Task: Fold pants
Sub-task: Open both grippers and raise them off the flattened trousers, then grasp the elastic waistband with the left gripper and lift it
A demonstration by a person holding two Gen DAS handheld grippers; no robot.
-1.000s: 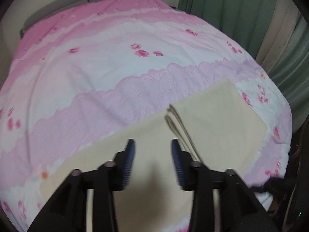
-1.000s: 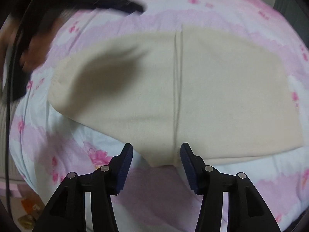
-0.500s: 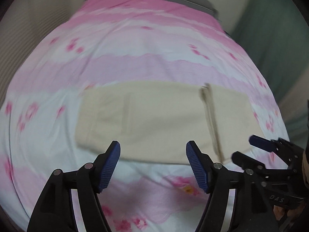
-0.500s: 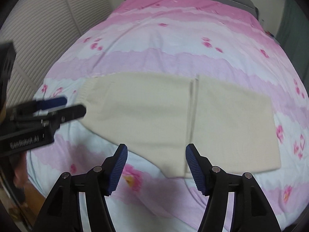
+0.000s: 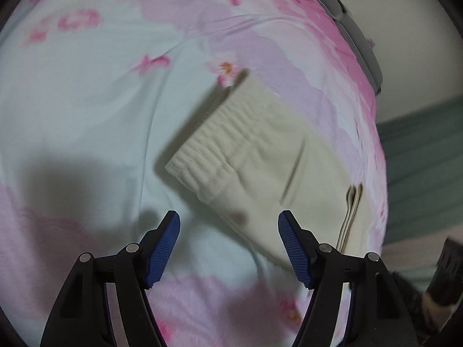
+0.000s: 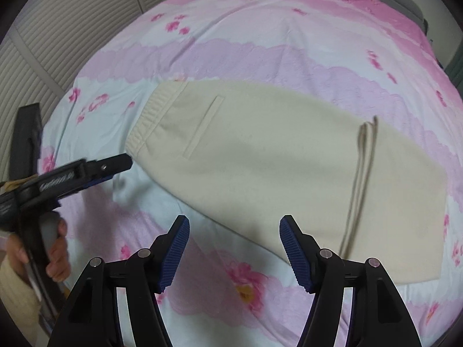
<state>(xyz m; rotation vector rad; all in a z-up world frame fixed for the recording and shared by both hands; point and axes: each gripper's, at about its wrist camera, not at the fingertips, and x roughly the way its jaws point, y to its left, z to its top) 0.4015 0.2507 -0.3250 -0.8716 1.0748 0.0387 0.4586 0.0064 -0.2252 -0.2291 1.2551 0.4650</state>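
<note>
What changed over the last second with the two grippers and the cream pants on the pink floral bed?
The left gripper swung left toward the ribbed waistband, jaws opening wider. The right gripper pulled back, jaws also wider. Nothing was gripped. The cream pants stayed flat, folded, on the pink floral bedspread.

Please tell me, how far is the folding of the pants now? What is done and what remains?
Done: the cream pants lie flat on the pink floral bedspread, with the leg ends already folded back over the middle. In hand: nothing; the left gripper points at the ribbed waistband, and both it and the right gripper have open jaws. Left: probably another fold, bringing the waistband end across.
</note>
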